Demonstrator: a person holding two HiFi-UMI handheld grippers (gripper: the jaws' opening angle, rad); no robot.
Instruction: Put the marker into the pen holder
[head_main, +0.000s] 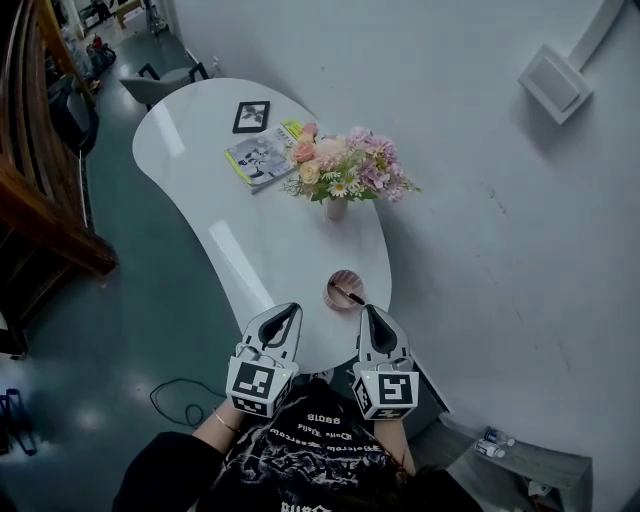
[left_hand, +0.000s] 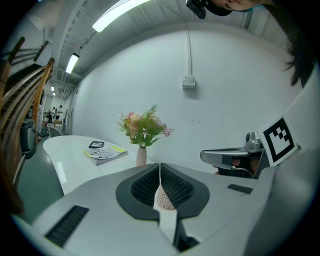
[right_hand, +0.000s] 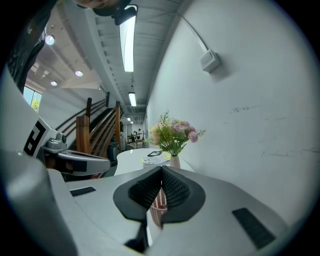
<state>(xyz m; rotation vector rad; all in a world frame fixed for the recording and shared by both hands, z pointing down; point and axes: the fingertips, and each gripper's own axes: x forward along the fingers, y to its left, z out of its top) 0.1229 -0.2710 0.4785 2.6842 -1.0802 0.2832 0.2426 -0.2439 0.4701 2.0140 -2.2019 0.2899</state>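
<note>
**Though neither gripper holds anything, the marker looks to be in the holder**

As far as the head view shows, the marker (head_main: 348, 294) is a thin dark stick lying slantwise at the mouth of the pink holder (head_main: 340, 300), which stands near the close end of the white counter (head_main: 250, 250). Whether it has dropped fully inside or rests across the rim is too small to tell. The left gripper (head_main: 288, 312) and right gripper (head_main: 371, 312) hover side by side at the counter's near edge, just short of the holder and not touching it. Each gripper's own view shows its fingers (left_hand: 145, 186) closed tip to tip with nothing between them. Only the holder's patterned wall peeks through the slit beyond. So the placing seems done, and the marker is free of both grippers. Little looks to be left: at most a check that the marker sits down inside the holder. The flowers (head_main: 345, 165) and magazine (head_main: 258, 158) farther up the counter play no part
</note>
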